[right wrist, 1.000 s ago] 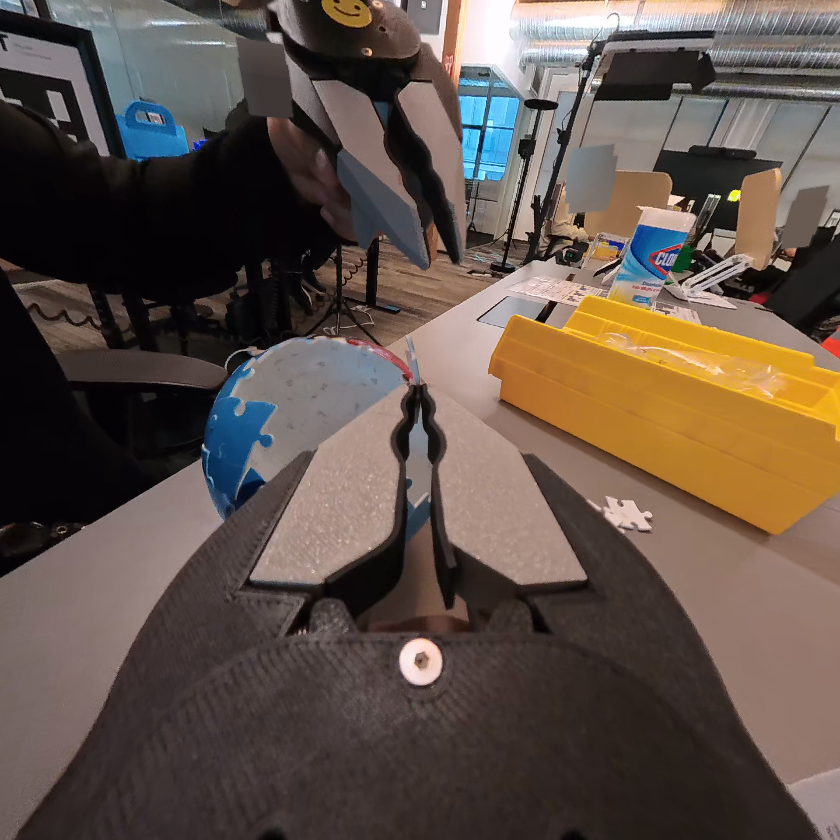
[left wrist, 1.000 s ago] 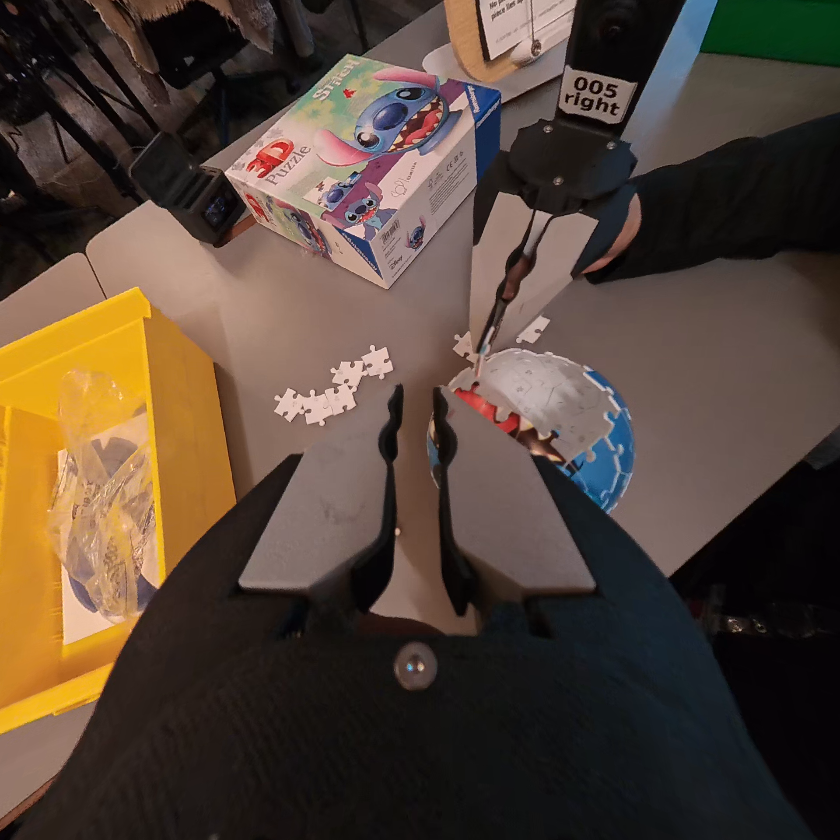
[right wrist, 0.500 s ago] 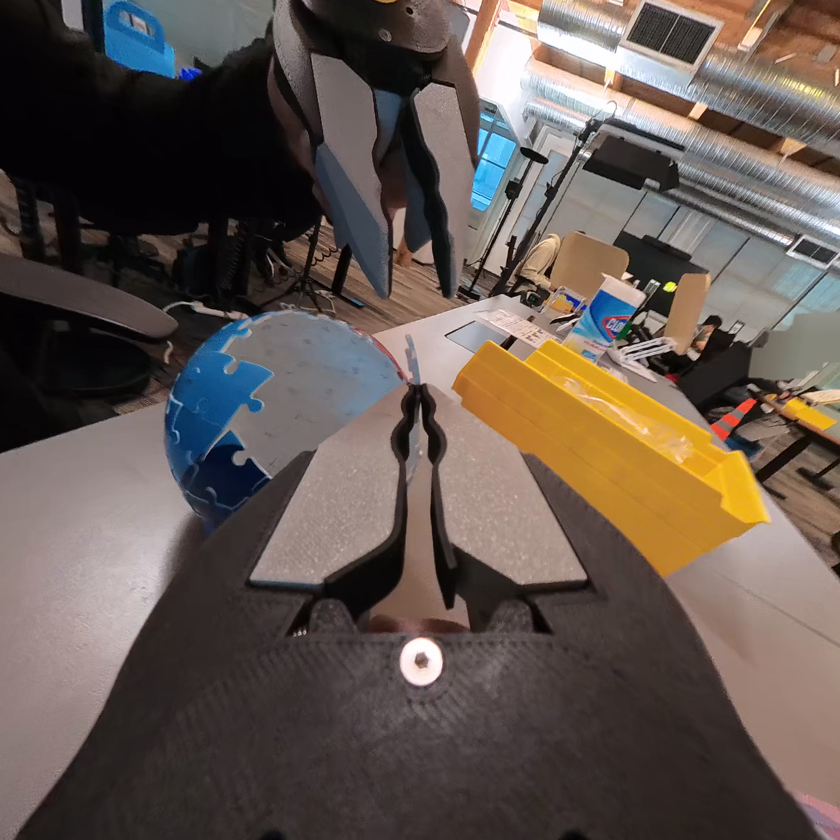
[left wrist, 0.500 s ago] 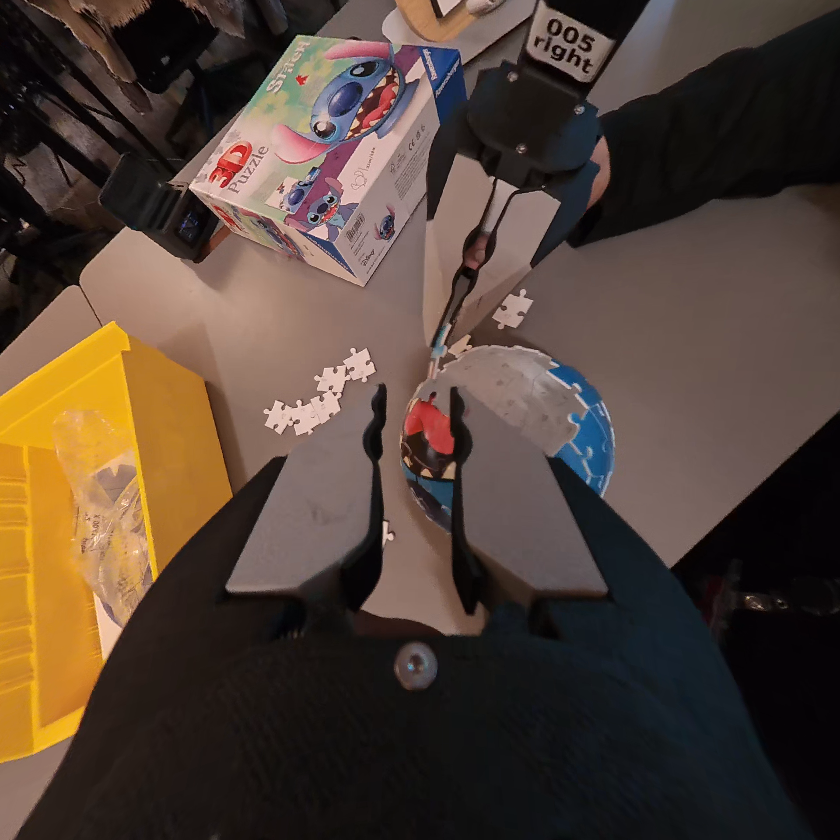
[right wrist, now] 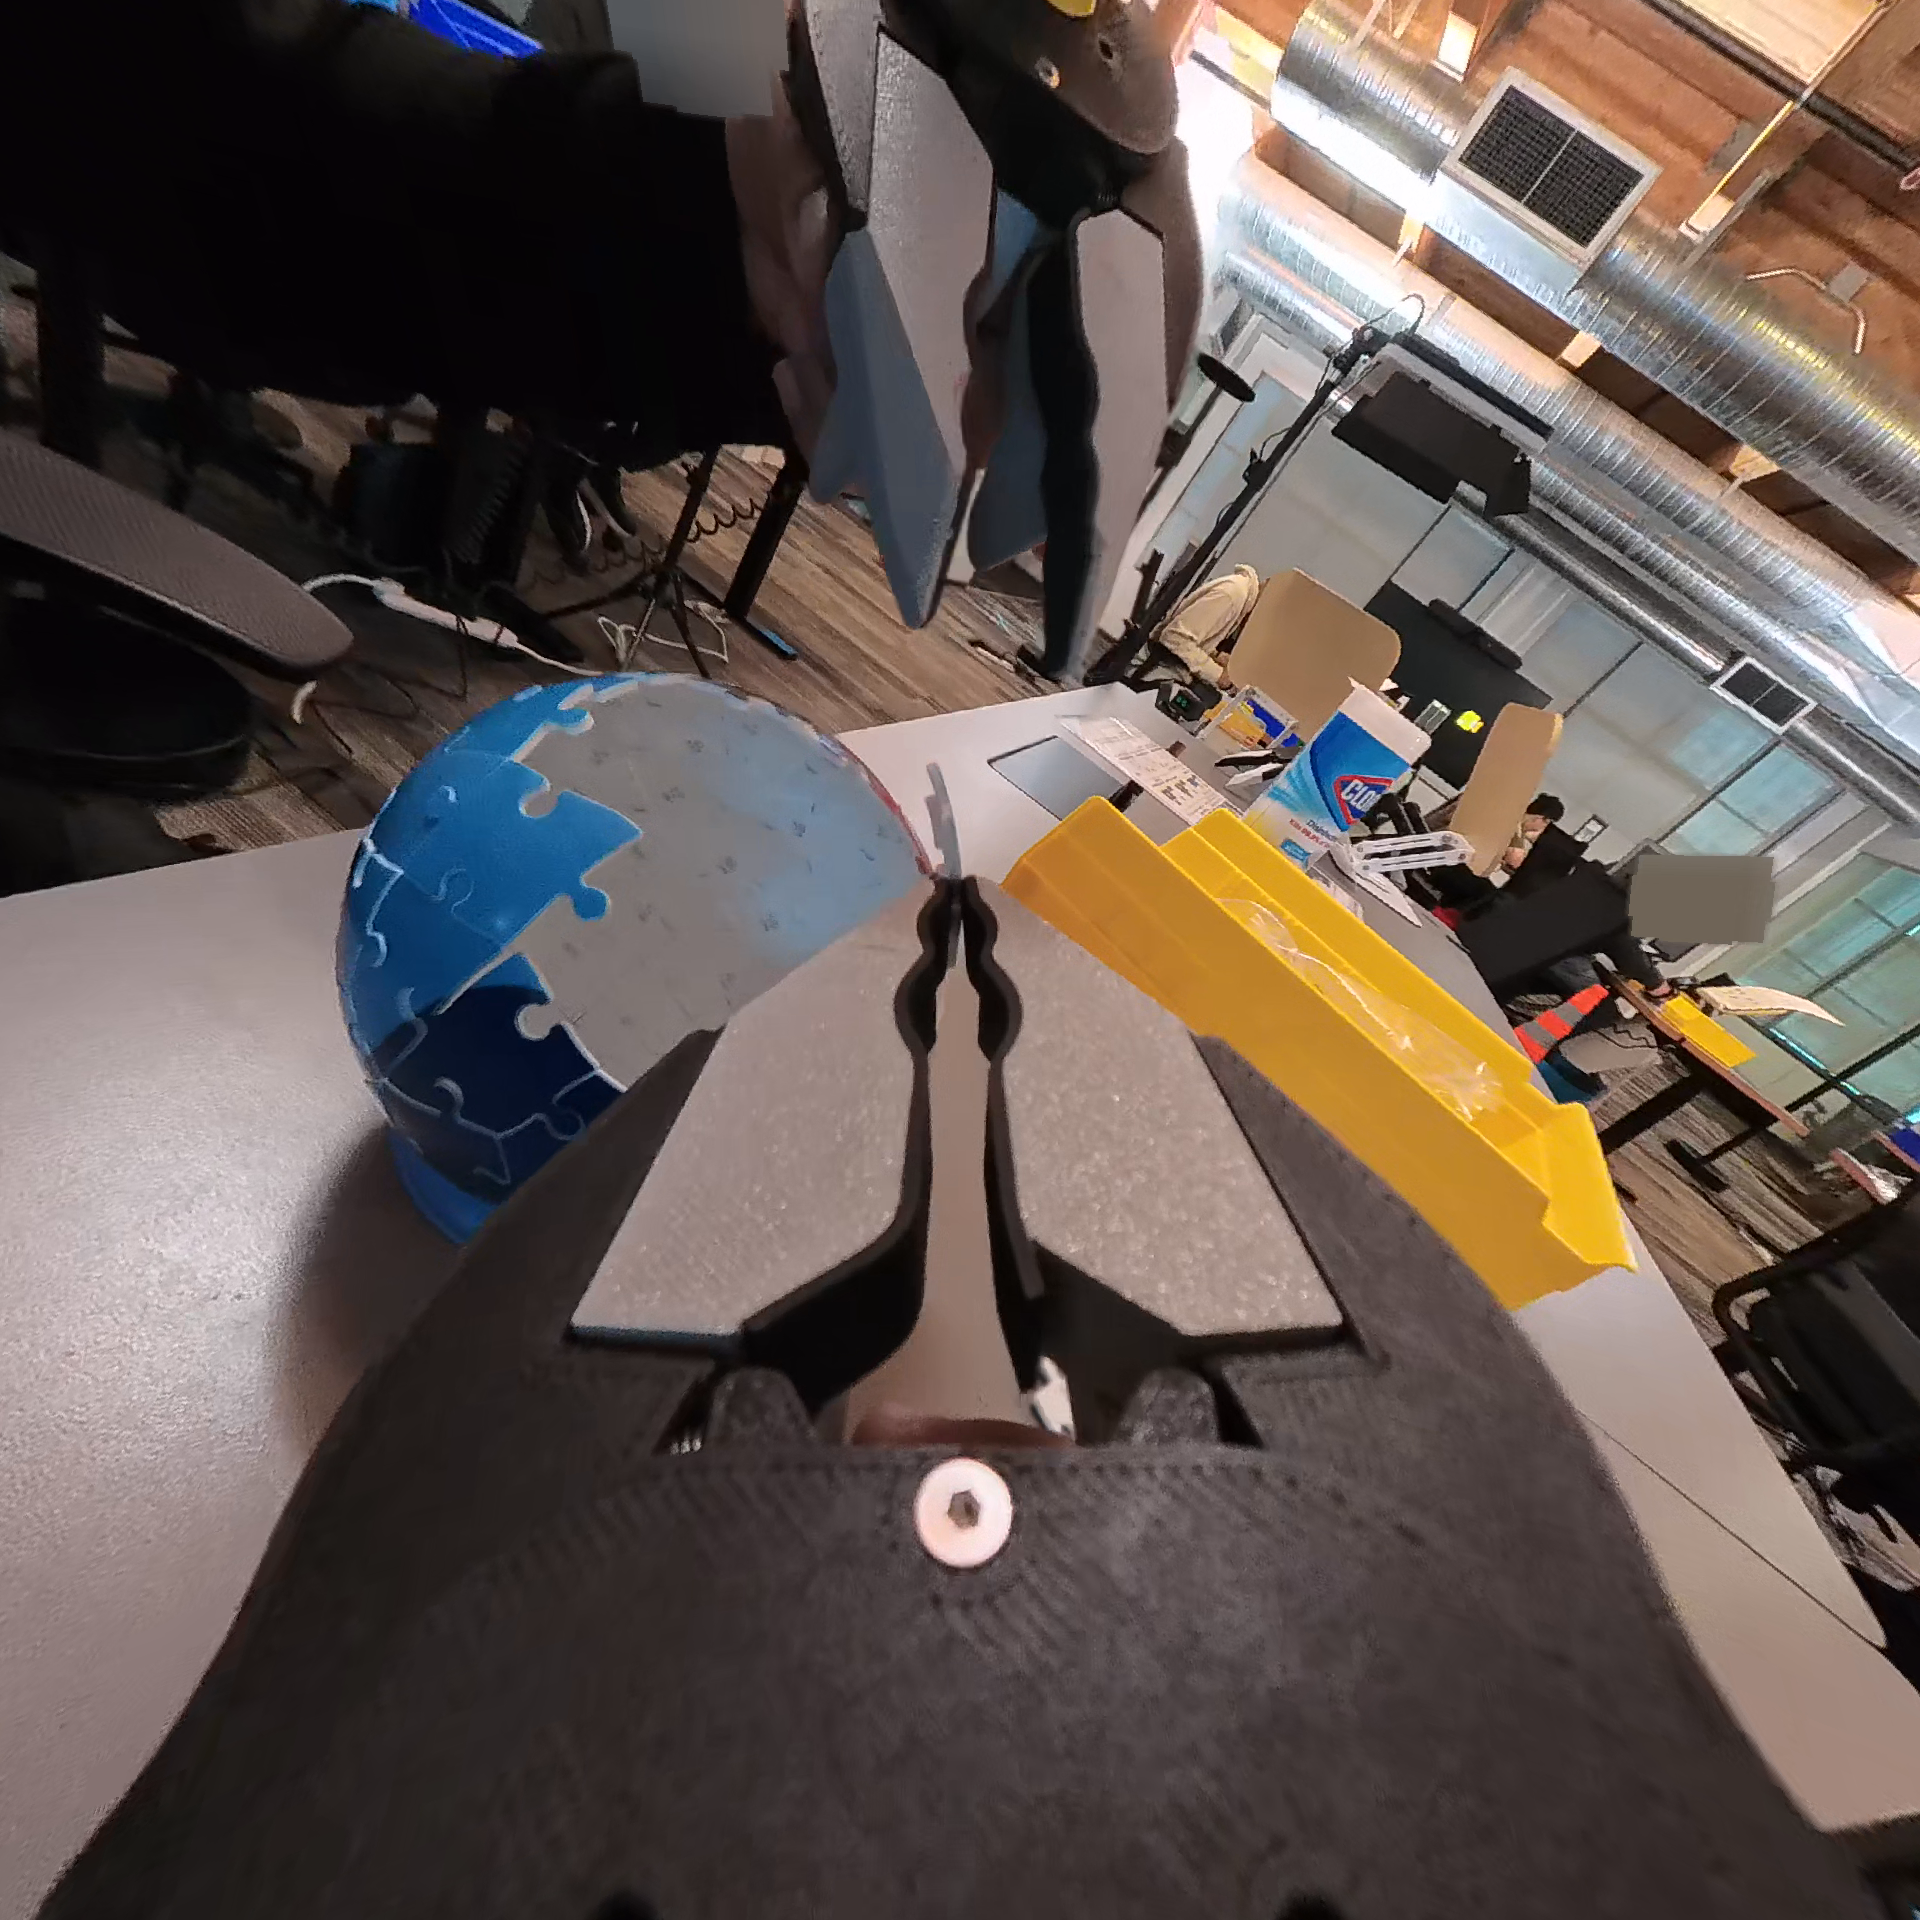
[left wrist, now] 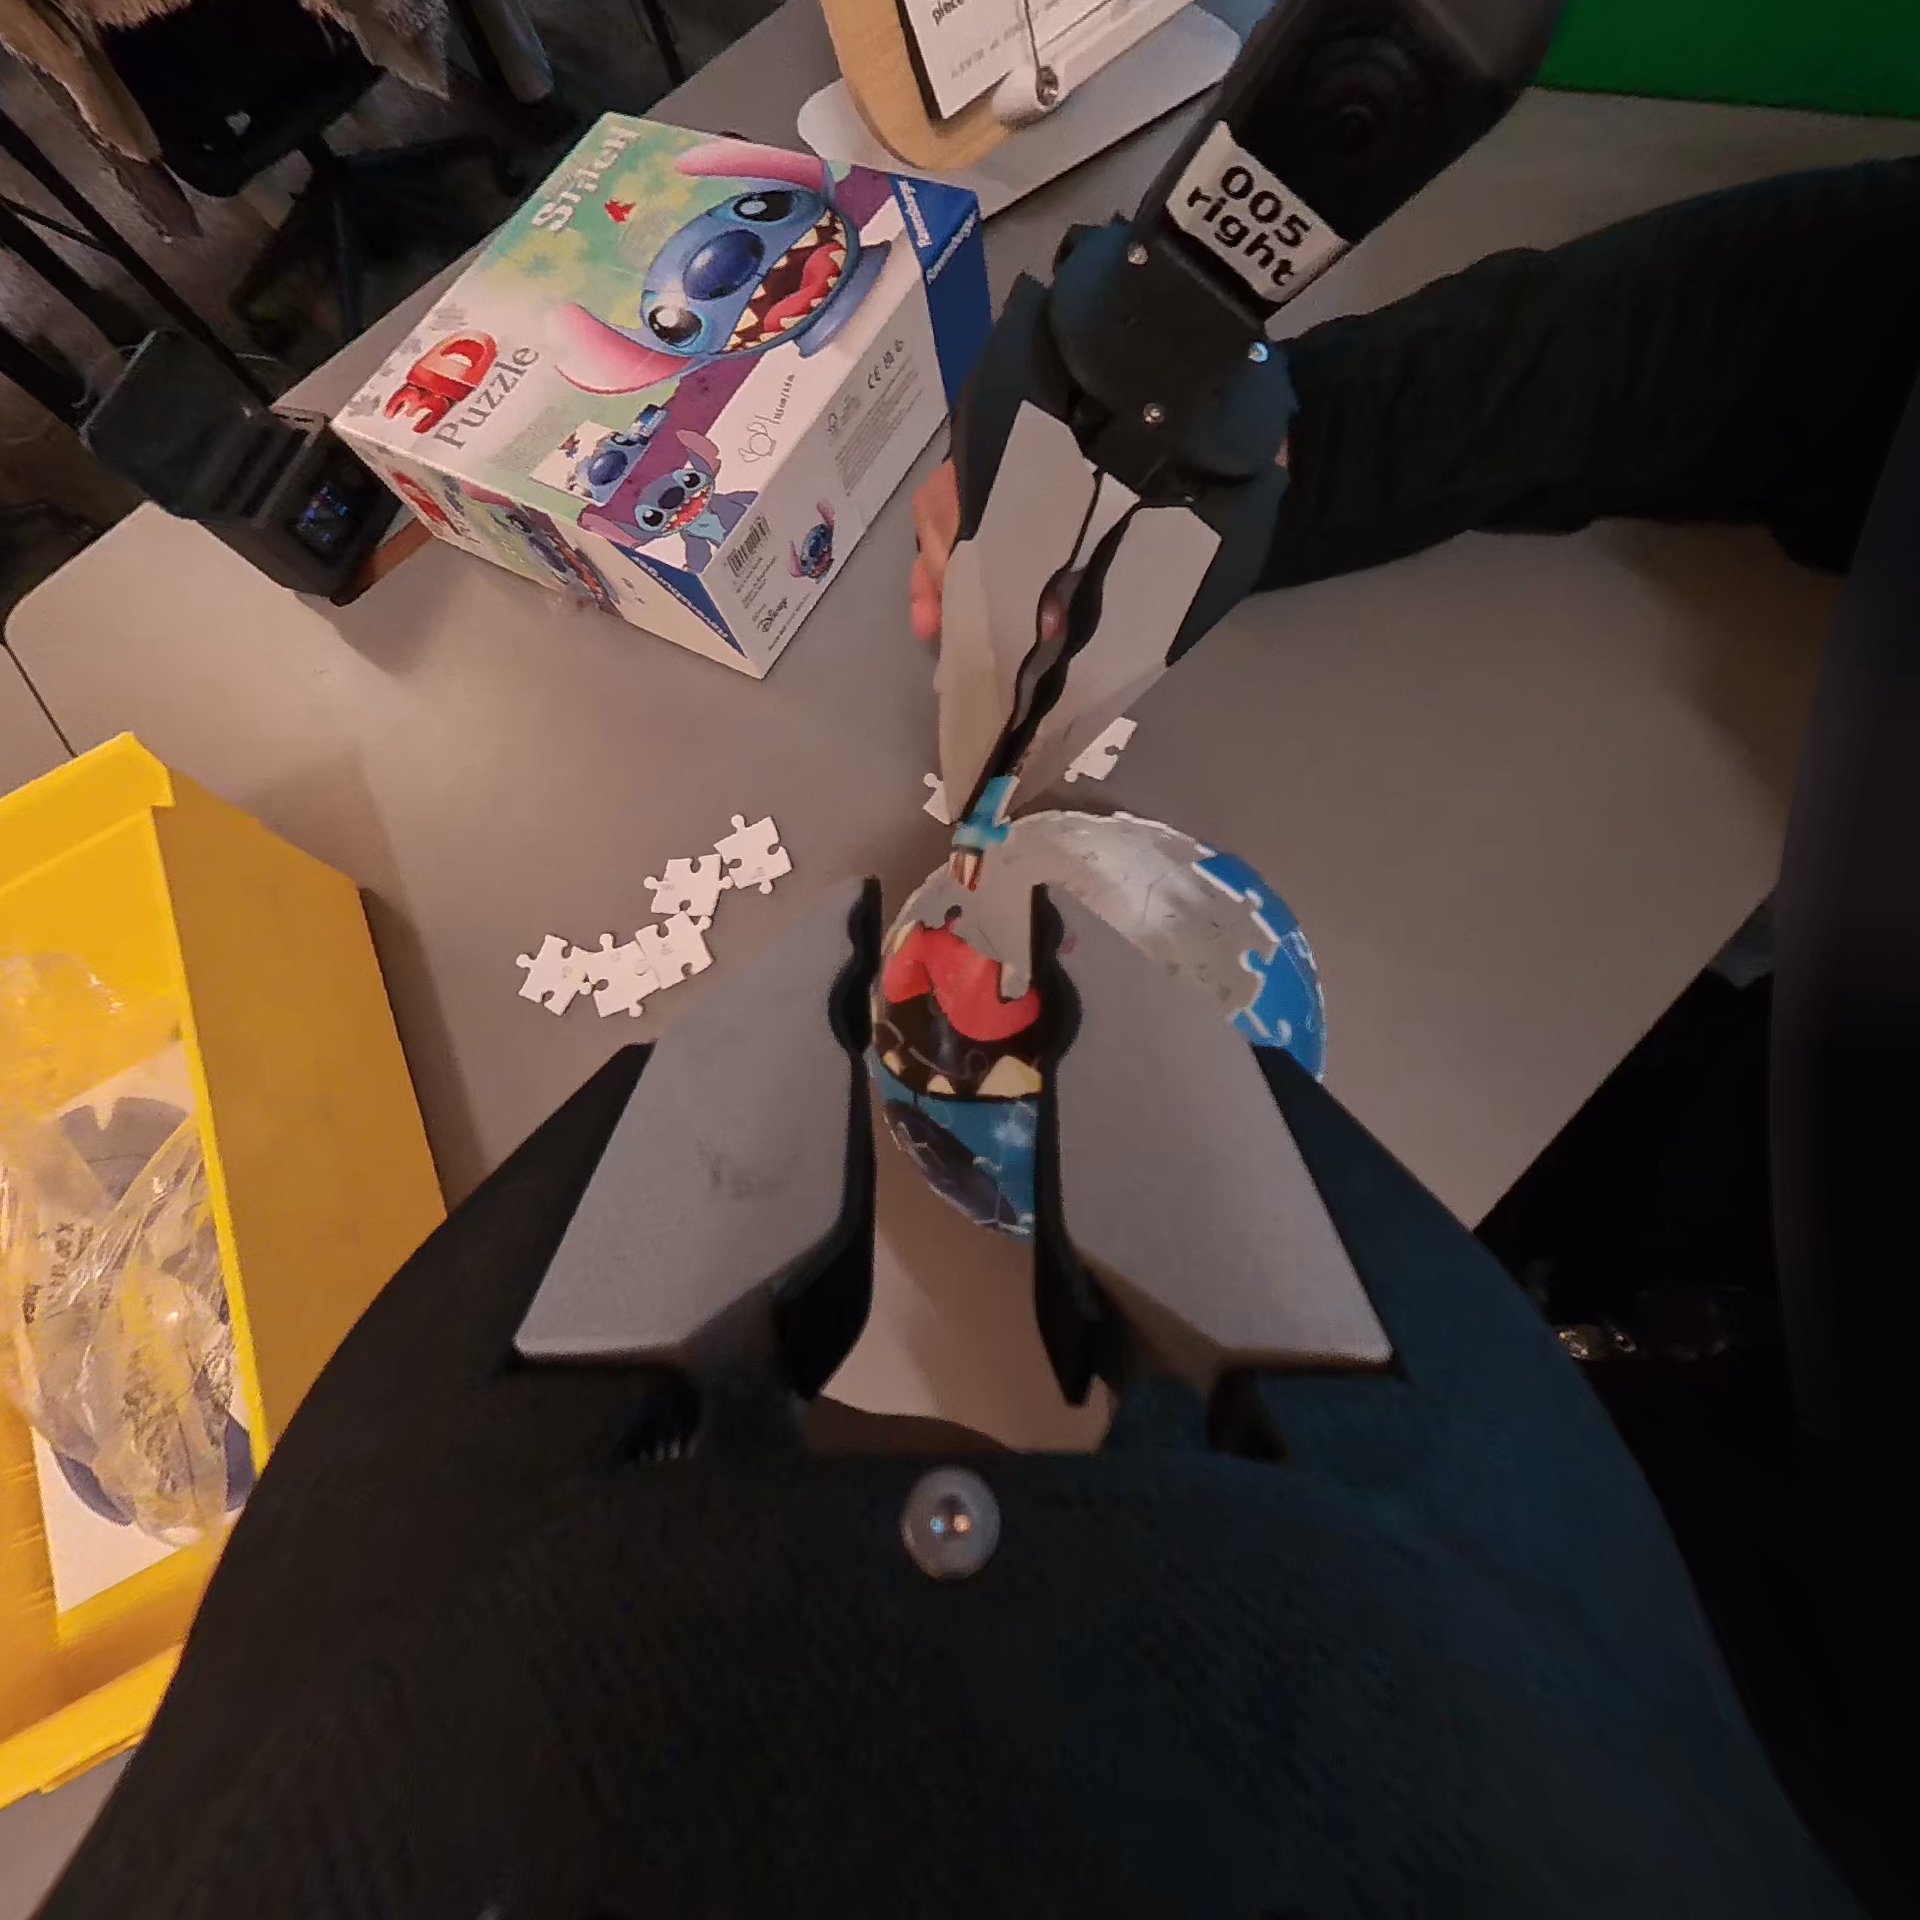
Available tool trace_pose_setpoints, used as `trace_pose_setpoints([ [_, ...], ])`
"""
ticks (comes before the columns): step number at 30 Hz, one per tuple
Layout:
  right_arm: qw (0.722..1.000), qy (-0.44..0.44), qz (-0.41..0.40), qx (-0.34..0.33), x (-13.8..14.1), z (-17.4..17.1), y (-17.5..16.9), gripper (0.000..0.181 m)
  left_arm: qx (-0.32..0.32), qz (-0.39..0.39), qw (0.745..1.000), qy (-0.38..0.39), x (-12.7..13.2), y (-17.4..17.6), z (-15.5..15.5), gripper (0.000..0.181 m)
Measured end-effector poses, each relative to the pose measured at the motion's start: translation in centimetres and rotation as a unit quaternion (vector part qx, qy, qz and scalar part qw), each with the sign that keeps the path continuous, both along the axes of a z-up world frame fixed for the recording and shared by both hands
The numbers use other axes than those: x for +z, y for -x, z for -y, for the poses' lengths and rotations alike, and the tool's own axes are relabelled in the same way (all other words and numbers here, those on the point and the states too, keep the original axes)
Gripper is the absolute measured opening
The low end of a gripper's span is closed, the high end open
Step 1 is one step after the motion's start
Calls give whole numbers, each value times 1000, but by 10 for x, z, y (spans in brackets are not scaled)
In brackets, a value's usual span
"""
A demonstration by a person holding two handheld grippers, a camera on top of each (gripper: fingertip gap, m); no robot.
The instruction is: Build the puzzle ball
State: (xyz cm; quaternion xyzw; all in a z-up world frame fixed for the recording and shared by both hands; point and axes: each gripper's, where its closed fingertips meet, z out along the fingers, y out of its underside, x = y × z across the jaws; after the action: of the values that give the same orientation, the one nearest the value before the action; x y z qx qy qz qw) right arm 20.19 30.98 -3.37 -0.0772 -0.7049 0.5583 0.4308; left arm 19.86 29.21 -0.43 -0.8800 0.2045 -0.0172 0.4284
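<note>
The partly built puzzle ball (left wrist: 1164, 935) sits on a blue base on the grey table, blue pieces around a bare grey shell; it also shows in the right wrist view (right wrist: 623, 894). My left gripper (left wrist: 951, 914) is open, hovering above the ball's red-and-black side. It shows high in the right wrist view (right wrist: 987, 613). My right gripper (right wrist: 951, 894) is shut on a puzzle piece (right wrist: 940, 821) held edge-on at the ball's top rim. In the left wrist view the right gripper (left wrist: 992, 795) holds that blue piece (left wrist: 985, 826) against the ball.
Loose white pieces (left wrist: 655, 920) lie left of the ball, more behind the right gripper (left wrist: 1101, 748). The puzzle box (left wrist: 665, 405) stands at the back. A yellow bin (left wrist: 156, 1195) with a plastic bag is at left. The table edge (left wrist: 1558, 1122) is close on the right. The left gripper's tips are roughly 4 cm from the right gripper's.
My left gripper has opened wider and moved over the ball. My right gripper has kept the piece at the ball's top rim while its view tilted.
</note>
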Motion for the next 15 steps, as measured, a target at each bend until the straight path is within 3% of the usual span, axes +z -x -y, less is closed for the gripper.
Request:
trace_pose_setpoints([
  [9,1000,16,13,12,-5,2,1,0,-13,-75,997,21,-12,-7,-7,25],
  [15,999,27,13,17,-6,3,5,0,-12,-83,996,25,-14,-7,-9,25],
])
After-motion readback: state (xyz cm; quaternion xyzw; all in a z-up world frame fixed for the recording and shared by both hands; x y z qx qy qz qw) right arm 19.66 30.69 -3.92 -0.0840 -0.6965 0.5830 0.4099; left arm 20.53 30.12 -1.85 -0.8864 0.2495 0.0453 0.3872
